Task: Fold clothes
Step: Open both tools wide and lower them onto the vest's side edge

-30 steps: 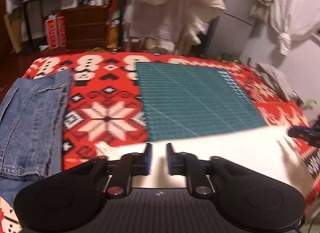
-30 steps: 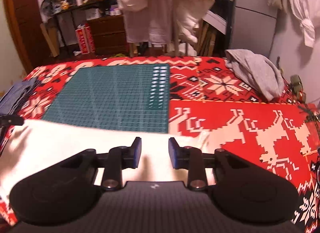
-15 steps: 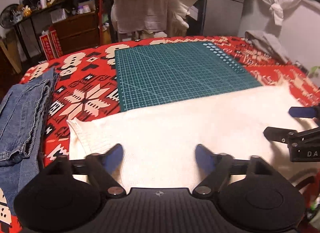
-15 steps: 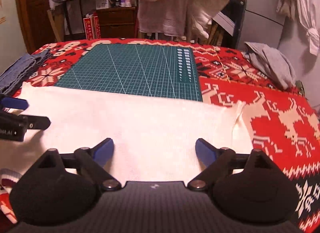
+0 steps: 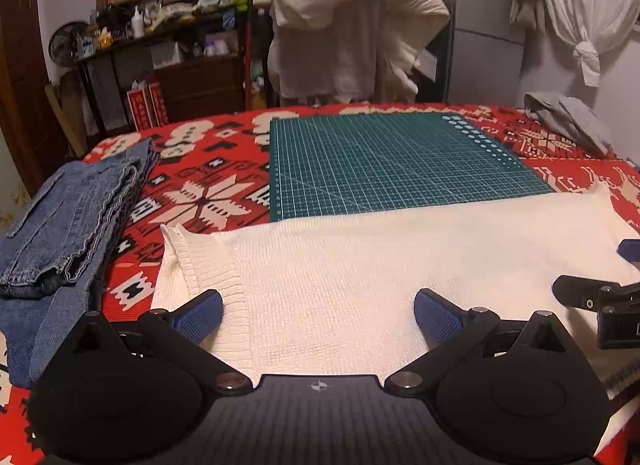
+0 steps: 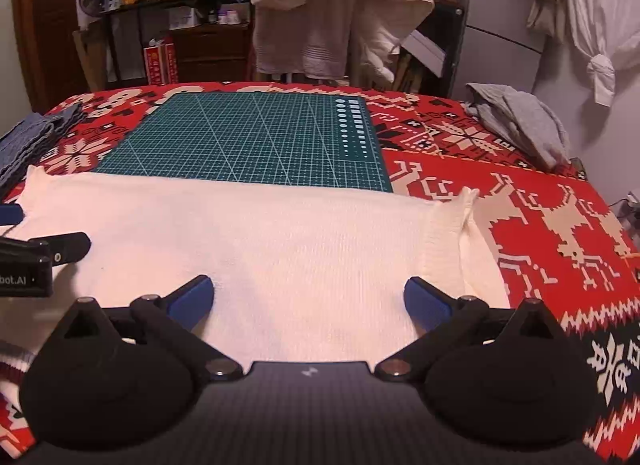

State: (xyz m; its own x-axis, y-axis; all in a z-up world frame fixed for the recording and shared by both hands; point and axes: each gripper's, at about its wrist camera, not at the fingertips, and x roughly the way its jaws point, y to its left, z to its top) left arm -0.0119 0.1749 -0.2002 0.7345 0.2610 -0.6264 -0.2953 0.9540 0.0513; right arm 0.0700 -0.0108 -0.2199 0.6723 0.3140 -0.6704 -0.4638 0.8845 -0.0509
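A cream knitted garment (image 5: 380, 265) lies flat across the near part of the table, its far edge over the green cutting mat (image 5: 384, 161). In the right wrist view the same cream garment (image 6: 256, 241) reaches a ribbed cuff (image 6: 444, 237) at its right end. My left gripper (image 5: 318, 315) hovers open above the garment's left part, by its ribbed cuff (image 5: 208, 265), holding nothing. My right gripper (image 6: 308, 301) is also open over the right part, empty. Each gripper shows at the edge of the other's view.
Folded blue jeans (image 5: 68, 225) lie at the table's left side. A grey garment (image 6: 520, 121) is bunched at the far right corner. A red patterned cloth (image 6: 540, 225) covers the table. Beyond the far edge hangs a pile of white bedding (image 5: 352, 33), with shelves to its left.
Both grippers went from shut on the cream garment's edge to wide open and let it go. The garment now lies spread flat, and both grippers have drawn back toward the near edge.
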